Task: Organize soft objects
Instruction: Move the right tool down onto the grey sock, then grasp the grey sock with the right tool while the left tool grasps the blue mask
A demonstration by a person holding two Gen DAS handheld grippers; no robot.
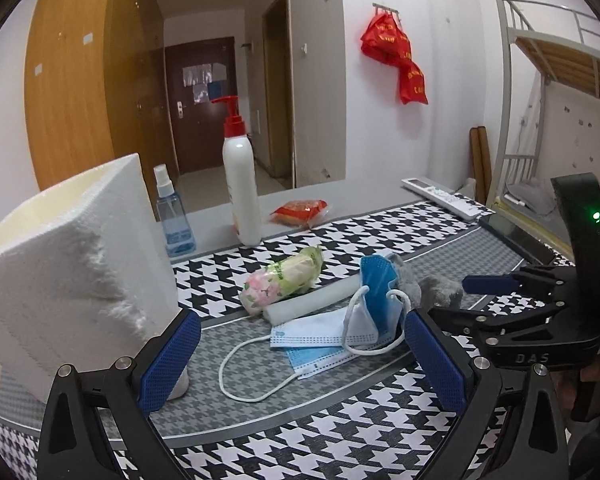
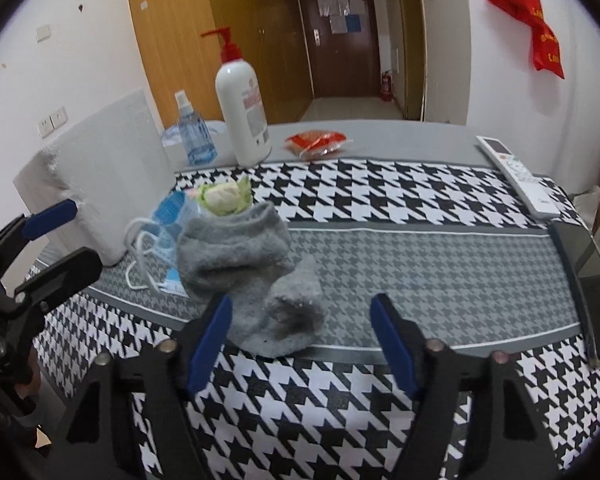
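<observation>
Your right gripper [image 2: 300, 344] stands half open with nothing held; the grey sock [image 2: 252, 280] slumps at frame centre, its toe between the jaws. It's light and floppy, so pinch the bunched middle. Your left gripper [image 1: 300, 356] gapes empty

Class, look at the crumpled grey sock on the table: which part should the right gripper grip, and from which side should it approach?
Probably the raised fold nearest the right gripper. The grey sock stands bunched up, its lower lump already between the open fingers, so coming in forward and downward from the near table edge lets the pads close across that lump, clear of the face masks behind.
</observation>
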